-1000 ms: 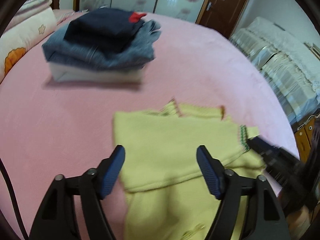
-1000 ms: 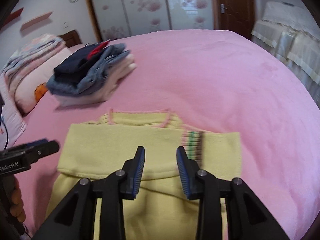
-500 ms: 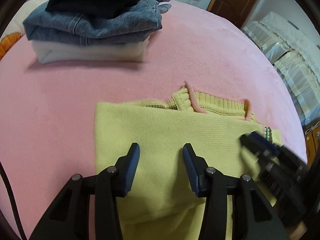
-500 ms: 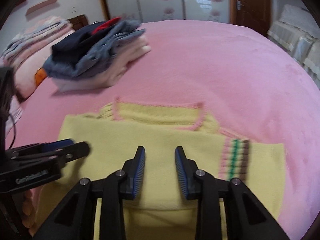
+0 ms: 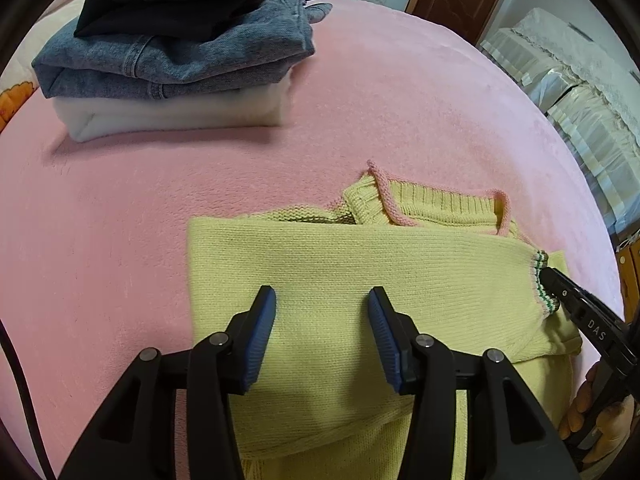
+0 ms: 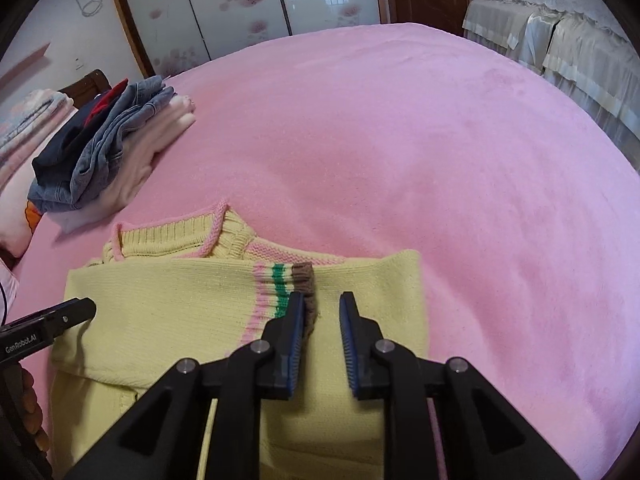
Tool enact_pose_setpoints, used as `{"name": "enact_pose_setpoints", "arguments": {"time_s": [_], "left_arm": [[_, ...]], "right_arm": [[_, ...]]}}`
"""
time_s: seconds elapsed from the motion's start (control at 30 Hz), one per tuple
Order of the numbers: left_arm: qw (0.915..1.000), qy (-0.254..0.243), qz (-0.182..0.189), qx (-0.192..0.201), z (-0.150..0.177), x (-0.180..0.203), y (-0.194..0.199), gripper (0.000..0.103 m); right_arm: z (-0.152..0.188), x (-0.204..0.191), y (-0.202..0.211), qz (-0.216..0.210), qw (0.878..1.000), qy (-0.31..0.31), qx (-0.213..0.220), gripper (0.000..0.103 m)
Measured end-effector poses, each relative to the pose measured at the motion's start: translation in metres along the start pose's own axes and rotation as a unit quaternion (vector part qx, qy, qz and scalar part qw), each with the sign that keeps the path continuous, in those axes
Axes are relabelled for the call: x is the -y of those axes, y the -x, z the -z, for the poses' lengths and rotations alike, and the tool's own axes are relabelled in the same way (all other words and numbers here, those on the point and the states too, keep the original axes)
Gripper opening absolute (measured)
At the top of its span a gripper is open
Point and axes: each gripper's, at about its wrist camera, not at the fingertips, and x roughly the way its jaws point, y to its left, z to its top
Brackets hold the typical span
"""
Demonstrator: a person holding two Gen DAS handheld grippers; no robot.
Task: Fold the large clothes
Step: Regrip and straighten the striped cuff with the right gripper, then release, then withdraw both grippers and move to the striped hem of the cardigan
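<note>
On the pink bedspread (image 6: 400, 140) lies the folded yellow sweater (image 5: 360, 272). Left gripper (image 5: 322, 300) — part open, nothing between its jaws, just reopening. Right gripper (image 6: 322, 304) — narrowing, unclamped; only its view shows the brown cuff (image 6: 304, 276).

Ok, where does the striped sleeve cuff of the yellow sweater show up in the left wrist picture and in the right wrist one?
Left wrist view: the striped cuff sits at the right edge, beside the right gripper's tip.
Right wrist view: the cuff lies at centre, just ahead of the right gripper.
Shared landmark: the sweater's pink-trimmed collar, just beyond the cuff in both.
</note>
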Motion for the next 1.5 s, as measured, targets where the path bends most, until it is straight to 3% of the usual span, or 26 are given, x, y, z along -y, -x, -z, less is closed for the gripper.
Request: {"name": "enact_pose_setpoints", "arguments": {"time_s": [0.1,0.3,0.53,0.73,1.0,1.13,1.23,1.3,1.37,1.5], "left_arm": [[0.9999,-0.014,-0.001,-0.004,0.003,0.009,0.004,0.065],[0.9994,-0.029,-0.018,-0.010,0.005,0.021,0.006,0.074],[0.9992,-0.023,-0.023,-0.021,0.002,0.024,0.015,0.075],[0.9994,-0.017,-0.024,-0.017,0.002,0.025,0.034,0.075],[0.9999,0.008,0.007,0.005,0.010,0.021,0.086,0.075],[0.9997,0.004,-0.003,0.023,0.021,0.021,0.123,0.075],[0.9995,0.009,0.006,0.031,0.030,0.021,0.147,0.075],[0.9992,0.011,0.010,0.038,0.038,0.021,0.165,0.075],[0.9988,0.007,0.012,0.047,0.048,0.022,0.183,0.075],[0.9984,0.008,0.015,0.055,0.069,0.026,0.213,0.075]], "right_arm": [[-0.001,-0.009,0.001,0.018,1.000,0.018,-0.001,0.020],[-0.002,-0.015,0.003,0.030,0.999,0.027,-0.008,0.020],[-0.004,-0.016,0.018,0.007,1.000,0.017,-0.009,0.021],[-0.004,-0.024,0.045,-0.010,1.000,0.012,0.010,0.032],[-0.002,-0.035,0.096,-0.031,0.999,0.011,0.036,0.032],[0.004,-0.040,0.129,-0.046,0.998,0.013,0.048,0.032],[0.011,-0.043,0.155,-0.057,0.996,0.010,0.061,0.045],[0.018,-0.043,0.176,-0.059,0.995,0.007,0.081,0.064],[0.023,-0.043,0.191,-0.062,0.994,0.007,0.091,0.070],[0.037,-0.043,0.217,-0.064,0.994,0.011,0.090,0.072]]}}
